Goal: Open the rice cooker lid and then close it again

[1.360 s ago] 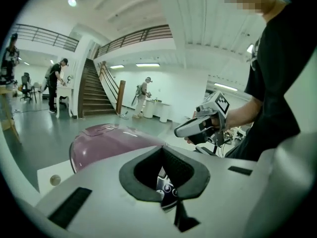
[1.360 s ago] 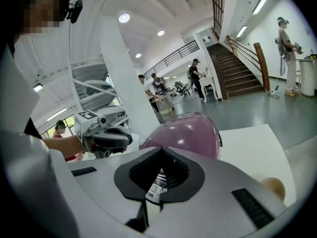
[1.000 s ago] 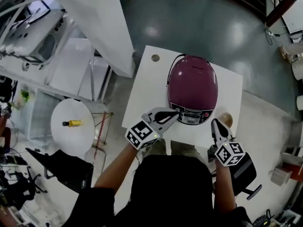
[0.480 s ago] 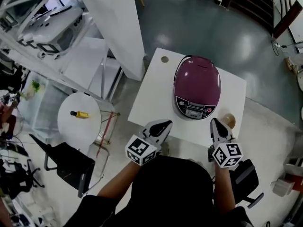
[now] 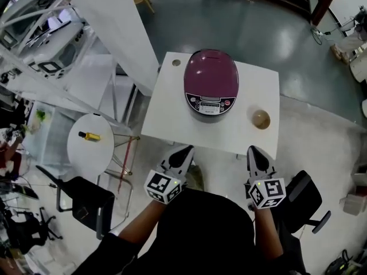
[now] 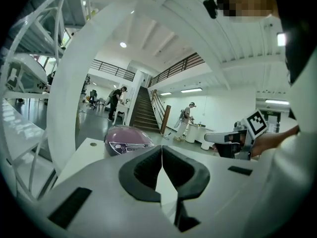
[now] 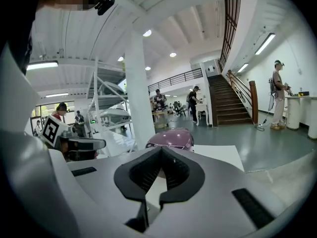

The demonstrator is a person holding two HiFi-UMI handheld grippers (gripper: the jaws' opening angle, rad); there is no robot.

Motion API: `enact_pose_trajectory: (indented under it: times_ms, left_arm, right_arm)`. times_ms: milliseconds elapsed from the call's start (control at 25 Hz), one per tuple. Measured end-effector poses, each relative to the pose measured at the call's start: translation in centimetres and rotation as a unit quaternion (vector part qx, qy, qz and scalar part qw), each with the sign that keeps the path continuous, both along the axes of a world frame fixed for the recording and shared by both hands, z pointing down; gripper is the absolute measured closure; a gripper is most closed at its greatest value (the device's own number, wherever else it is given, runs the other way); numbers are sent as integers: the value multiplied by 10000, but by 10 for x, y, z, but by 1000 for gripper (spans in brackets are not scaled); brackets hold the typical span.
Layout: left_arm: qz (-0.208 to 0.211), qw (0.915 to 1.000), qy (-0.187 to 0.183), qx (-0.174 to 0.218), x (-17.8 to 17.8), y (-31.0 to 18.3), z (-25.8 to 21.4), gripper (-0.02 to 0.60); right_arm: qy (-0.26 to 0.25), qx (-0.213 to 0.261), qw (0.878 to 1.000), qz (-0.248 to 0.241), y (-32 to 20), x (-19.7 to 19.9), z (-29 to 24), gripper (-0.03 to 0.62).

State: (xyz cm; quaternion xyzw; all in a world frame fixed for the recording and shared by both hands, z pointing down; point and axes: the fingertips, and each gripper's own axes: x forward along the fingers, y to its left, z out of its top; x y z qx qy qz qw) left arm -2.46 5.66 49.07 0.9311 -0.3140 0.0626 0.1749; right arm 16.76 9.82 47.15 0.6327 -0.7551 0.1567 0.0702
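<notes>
Both my tongs are pinched fully shut on nothing. The left gripper (image 5: 184,150) and the right gripper (image 5: 254,151) hang low in the frame, just off the near edge of the white table (image 5: 166,110). The rice cooker (image 5: 211,82) sits upper middle, lid down, long axis running up the frame, control panel toward me. It lies ahead, between them, the left a shade nearer.
</notes>
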Motion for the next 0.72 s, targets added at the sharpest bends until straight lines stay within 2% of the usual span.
enact_pose_trajectory:
  times_ms: [320, 600, 720]
  left_arm:
    - [-57, 9995, -23, 316, 21, 102, -12, 577]
    - [-546, 9975, -196, 395, -16, 161, -19, 577]
    - [-534, 9972, -201, 489, -23, 172, -21, 577]
  right_arm:
    - [88, 1, 9999, 147, 129, 24, 19, 594]
    - [154, -45, 9998, 94, 192, 31, 18, 594]
    - [217, 38, 9997, 142, 199, 35, 9, 594]
